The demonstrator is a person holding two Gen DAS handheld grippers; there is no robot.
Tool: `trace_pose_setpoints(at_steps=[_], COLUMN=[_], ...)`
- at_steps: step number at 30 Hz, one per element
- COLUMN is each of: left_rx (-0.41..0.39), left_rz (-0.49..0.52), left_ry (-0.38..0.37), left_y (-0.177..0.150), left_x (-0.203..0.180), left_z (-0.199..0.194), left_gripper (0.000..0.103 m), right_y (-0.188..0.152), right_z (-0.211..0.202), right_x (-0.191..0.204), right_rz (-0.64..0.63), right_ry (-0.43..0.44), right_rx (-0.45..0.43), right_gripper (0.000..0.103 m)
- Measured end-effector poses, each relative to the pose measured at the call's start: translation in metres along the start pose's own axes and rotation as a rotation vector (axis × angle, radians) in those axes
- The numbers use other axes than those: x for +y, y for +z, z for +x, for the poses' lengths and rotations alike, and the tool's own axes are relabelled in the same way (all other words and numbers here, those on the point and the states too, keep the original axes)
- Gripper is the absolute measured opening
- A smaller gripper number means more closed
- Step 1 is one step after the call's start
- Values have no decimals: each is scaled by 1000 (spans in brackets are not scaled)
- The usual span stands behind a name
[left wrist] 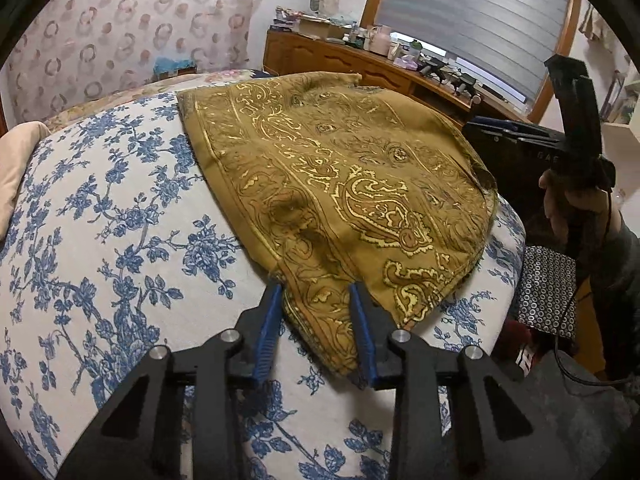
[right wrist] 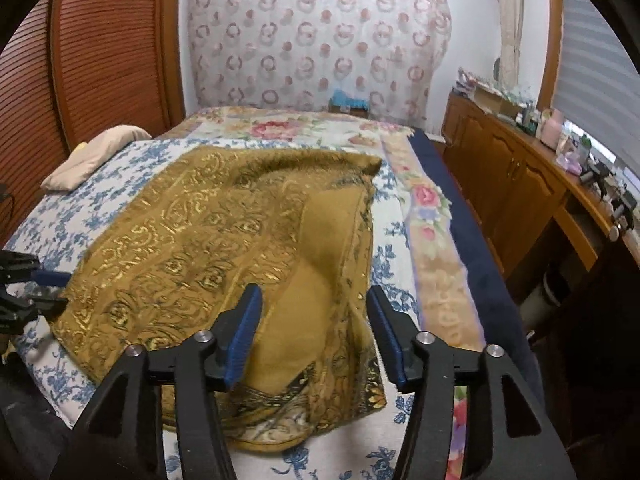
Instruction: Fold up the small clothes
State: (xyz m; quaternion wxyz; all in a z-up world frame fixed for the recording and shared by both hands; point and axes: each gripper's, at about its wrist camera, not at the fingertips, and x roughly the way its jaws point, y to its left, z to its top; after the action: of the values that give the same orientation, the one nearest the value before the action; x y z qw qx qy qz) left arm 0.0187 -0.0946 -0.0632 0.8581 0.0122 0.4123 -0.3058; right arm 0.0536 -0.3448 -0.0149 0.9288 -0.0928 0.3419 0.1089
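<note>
I'm partway through a fold on the mustard-gold paisley cloth point(left wrist: 340, 200), which lies spread on the blue-floral bedspread point(left wrist: 120, 240) and fills the middle of both wrist views. My left gripper point(left wrist: 316, 292) sits at the lower centre of its frame with the near corner of the cloth between its blue pads point(left wrist: 269, 328); the jaws stand partly apart, and I can't tell whether they actually pinch the fabric. My right gripper point(right wrist: 314, 296) is open, its fingers straddling a flap turned back to show the plain underside point(right wrist: 320, 248), with nothing clamped.

I'd judge this the re-grip stage: each hand needs a firm hold on its corner before the near edge is carried over to the far edge. The right jaws should drop onto the loose flap's hem and close, taking cloth only, not the bedspread beneath.

Around it: a cream pillow point(right wrist: 96, 156) at the left of the right view, a wooden dresser point(right wrist: 512, 184) crowded with bottles along the right, a louvred door point(right wrist: 92, 48) in the upper left. None of them crowds the cloth; the bunched flap is the real nuisance.
</note>
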Motion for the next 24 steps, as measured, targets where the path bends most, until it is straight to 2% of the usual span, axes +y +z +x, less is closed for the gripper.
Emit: trace_pose_setpoints(at_steps=[3,5,6,7,9,12,16,19,24], left_rx=[1,5,9,11,2,-58,-150,-201,-223], left_rz=[-6,-12,-8,-5,4,9,40,70,60], left_ry=[-12,-37,-46,-49,-47,-73,-86,-69,-53], left_y=[-1,-2,-2,-2,1,16,52,83,123], left_x=[-1,-1,-2,-3,-5,-10,-17,-19,-9], left_z=[-2,-1,-1,-2,-5,-21,-43,-44,-23], left_gripper=[31,20,18,8,3,1,1,1,1], right_y=[-1,-4,-6,-8,-15,-22,-22,-16,-7], right_z=[-3,-1,2,5,13,17,4,-7,-22], right_x=[11,20,24,28,38,45,51,54,65], right_rz=[-13,-18,-23,-28,-35,-36,-49,-49,-67], right_ry=[32,82,103,120,149,200,244,273,303], right_rx=[-8,11,20,29,51,69,39,16,-14], right_gripper=[60,60,60,60,60,60,60,60,60])
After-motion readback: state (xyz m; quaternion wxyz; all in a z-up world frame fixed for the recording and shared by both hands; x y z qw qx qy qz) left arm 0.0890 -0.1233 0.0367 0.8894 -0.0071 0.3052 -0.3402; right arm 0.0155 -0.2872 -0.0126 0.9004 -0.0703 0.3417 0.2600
